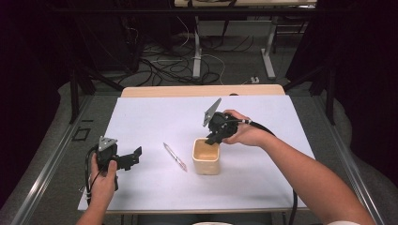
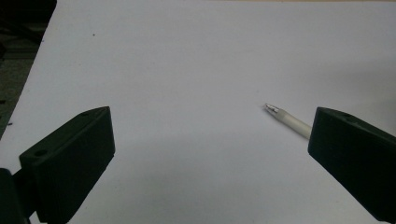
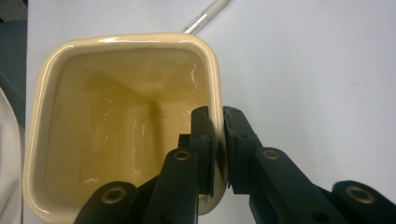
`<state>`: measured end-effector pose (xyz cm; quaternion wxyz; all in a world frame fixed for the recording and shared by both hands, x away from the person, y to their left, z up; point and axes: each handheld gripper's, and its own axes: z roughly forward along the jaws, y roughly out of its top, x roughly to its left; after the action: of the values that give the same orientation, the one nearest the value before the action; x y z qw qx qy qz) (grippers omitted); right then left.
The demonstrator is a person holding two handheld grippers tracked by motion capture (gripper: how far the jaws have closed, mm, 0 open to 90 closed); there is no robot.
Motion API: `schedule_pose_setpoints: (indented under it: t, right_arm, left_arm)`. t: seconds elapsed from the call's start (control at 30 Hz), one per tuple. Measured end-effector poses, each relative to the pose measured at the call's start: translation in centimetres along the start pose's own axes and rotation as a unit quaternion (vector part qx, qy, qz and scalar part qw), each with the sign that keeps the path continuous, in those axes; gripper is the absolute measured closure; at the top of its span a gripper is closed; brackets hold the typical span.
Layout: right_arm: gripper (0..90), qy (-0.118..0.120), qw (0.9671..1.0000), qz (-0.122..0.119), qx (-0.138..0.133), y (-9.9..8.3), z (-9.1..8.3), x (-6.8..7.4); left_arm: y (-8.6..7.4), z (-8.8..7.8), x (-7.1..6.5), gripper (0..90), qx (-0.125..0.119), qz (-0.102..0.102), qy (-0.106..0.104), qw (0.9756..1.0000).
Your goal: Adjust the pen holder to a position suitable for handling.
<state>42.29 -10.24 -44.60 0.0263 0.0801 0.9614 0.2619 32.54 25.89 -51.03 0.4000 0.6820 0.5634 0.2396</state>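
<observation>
Right claw [image 3: 218, 140] clamped on wall of cream square cup [image 3: 116, 126], one jaw inside, one outside rim. Cup [image 1: 206, 157] upright on white tabletop [image 1: 155, 122], centre-right, empty. Pen [image 1: 175, 156] lies flat just left of cup, apart from it. Left claw [image 1: 133, 157] rests low at left edge, jaws wide, nothing between; pen tip [image 2: 273, 110] ahead near one jaw. Step in hand, by my read: cup secured. Next likely: left claw takes pen; needs low approach, jaws straddling barrel.
</observation>
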Motion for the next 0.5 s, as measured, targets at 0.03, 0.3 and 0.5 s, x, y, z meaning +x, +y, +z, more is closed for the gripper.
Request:
schedule_pose_setpoints:
  t: [0.03,0.3,0.5]
  right_arm:
    - [84.1,0.004,1.0,-0.003,0.001,0.01,0.06,-0.02]
    - [84.0,0.01,0.9996,-0.026,0.009,-0.14,0.96,-0.23]
    - [84.2,0.023,0.9991,-0.033,0.009,-0.57,1.05,-0.94]
  left_arm:
    - [-0.01,0.0,0.01,0.4,0.0,0.0,0.0,1.0]
    - [0.0,-0.01,0.01,0.4,-0.001,0.0,0.0,1.0]
    - [0.0,0.0,-0.03,0.4,0.0,-0.001,0.0,1.0]
